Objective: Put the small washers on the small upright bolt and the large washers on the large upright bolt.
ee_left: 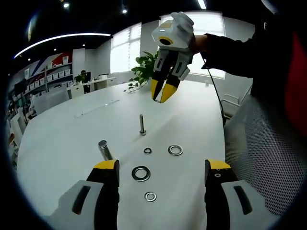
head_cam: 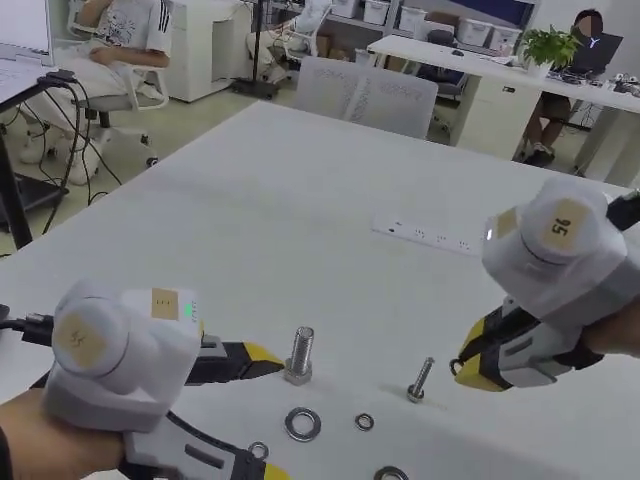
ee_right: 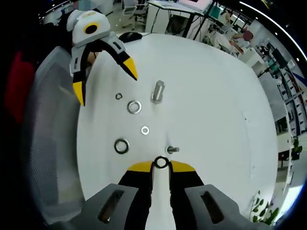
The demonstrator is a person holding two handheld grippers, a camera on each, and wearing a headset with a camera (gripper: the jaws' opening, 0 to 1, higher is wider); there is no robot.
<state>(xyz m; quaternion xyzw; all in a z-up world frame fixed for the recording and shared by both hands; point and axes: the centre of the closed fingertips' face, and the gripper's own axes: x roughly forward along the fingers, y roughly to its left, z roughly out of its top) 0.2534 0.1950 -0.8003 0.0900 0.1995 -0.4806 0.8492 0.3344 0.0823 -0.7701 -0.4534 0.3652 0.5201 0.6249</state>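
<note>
Right hand-held gripper [ee_right: 161, 166] is clenched on a small washer [ee_right: 161, 162], low centre of its own view, the small upright bolt [ee_right: 172, 149] just beyond the tips. Level the ring, centre its hole over the thread, then release. Left hand-held gripper [ee_left: 162, 165] hangs spread and empty near a large washer [ee_left: 141, 173] lying flat. Careful: that slim bolt could tip at a nudge. Further up stands the large upright bolt [ee_right: 158, 92], then a power strip [head_cam: 430, 237] on the counter [head_cam: 250, 200]
</note>
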